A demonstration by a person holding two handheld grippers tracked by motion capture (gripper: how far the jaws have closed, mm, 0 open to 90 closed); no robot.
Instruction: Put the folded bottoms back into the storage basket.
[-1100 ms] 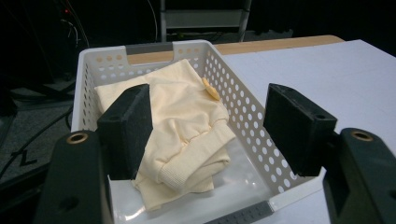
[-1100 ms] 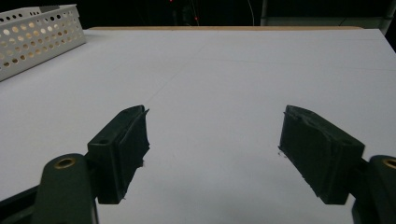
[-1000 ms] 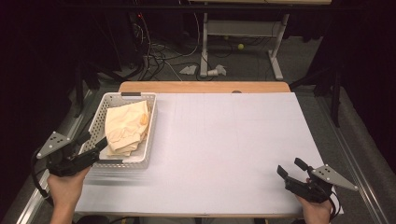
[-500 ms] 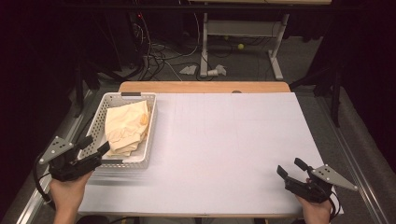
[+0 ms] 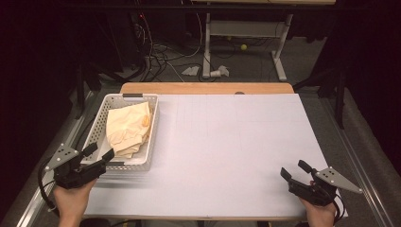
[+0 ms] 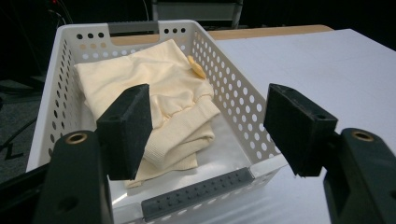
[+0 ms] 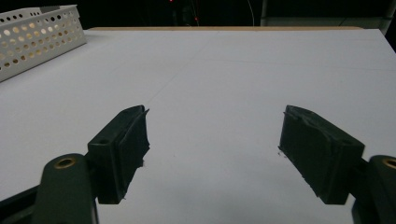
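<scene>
The work seems to be at its beginning: the left gripper [image 5: 97, 156] is aimed at the white basket [image 6: 243, 105], where a folded cream garment [image 6: 154, 98] lies. Its fingers [image 6: 128, 128] are spread and hold nothing. The garment is just ahead of them and a little lower, inside the basket. The next move probably needs a reach forward and down over the near rim. The right gripper [image 5: 295, 170] waits well apart on the surface [image 5: 236, 142], fingers also spread.

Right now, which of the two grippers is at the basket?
The left gripper: its open jaws frame the basket's near end and the folded cream cloth inside. The right gripper hovers over bare table.
</scene>
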